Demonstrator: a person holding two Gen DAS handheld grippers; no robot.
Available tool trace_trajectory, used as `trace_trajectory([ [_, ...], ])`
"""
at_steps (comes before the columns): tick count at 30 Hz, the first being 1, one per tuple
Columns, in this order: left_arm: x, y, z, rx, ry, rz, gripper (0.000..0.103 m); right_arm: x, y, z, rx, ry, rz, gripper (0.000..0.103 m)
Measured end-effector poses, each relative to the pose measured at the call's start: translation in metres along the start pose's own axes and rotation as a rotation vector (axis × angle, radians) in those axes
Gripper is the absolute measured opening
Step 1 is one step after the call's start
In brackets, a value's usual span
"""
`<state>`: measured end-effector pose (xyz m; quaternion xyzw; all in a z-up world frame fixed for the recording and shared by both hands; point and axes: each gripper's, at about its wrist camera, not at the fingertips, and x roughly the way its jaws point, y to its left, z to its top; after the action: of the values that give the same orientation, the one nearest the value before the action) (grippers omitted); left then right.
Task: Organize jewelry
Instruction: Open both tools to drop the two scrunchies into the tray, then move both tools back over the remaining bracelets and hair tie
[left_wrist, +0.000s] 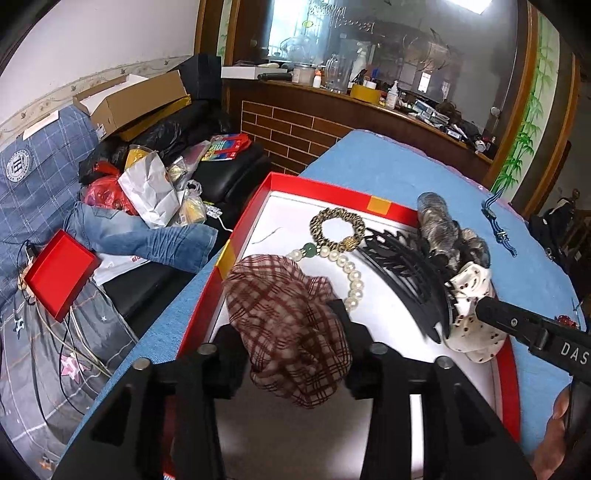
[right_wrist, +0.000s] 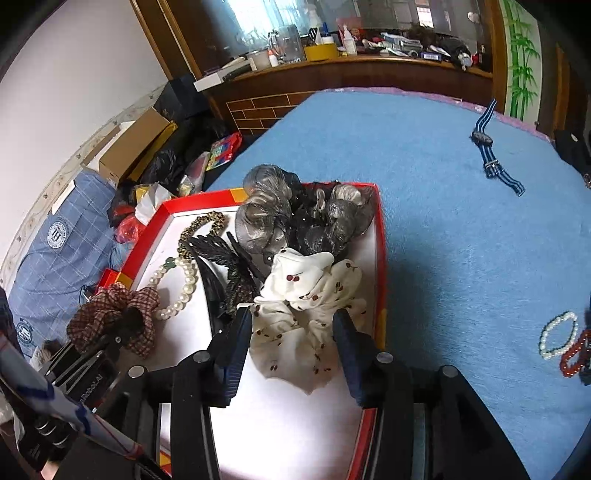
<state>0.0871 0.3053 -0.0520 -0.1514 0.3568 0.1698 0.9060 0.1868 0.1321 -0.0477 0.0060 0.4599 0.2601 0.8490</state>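
Observation:
A red box (left_wrist: 325, 182) (right_wrist: 382, 258) with a white floor sits on the blue table. My left gripper (left_wrist: 291, 332) is around a brown plaid scrunchie (left_wrist: 284, 325) (right_wrist: 110, 317) inside the box, jaws pressing it. My right gripper (right_wrist: 293, 321) is around a white cherry-print scrunchie (right_wrist: 306, 295) (left_wrist: 474, 317), jaws wide, touching its sides. In the box also lie a pearl bracelet (left_wrist: 351, 273) (right_wrist: 181, 291), a leopard scrunchie (left_wrist: 338, 230), a black hair claw (left_wrist: 402, 273) and a grey organza scrunchie (right_wrist: 295, 214).
On the blue table (right_wrist: 424, 166) outside the box lie a blue striped watch (right_wrist: 491, 147), a white pearl bracelet (right_wrist: 557, 332) and a red bead bracelet (right_wrist: 572, 354). Left of the table is a cluttered black sofa (left_wrist: 147, 184) with a red lid (left_wrist: 59, 273).

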Motion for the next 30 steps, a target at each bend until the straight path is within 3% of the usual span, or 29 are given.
trace_trajectory([
  [14,-0.055,-0.033,0.0,0.027,-0.11,-0.044,0.051,-0.059,-0.032,-0.027,0.073,-0.075,0.051,0.056],
  [23,-0.084,-0.109,-0.032,0.187,-0.118,-0.153,0.053,-0.099,-0.082,-0.052,0.187,-0.131,0.048,0.058],
  [30,-0.085,-0.162,-0.059,0.307,-0.084,-0.191,0.053,-0.115,-0.138,-0.07,0.294,-0.141,0.02,0.058],
])
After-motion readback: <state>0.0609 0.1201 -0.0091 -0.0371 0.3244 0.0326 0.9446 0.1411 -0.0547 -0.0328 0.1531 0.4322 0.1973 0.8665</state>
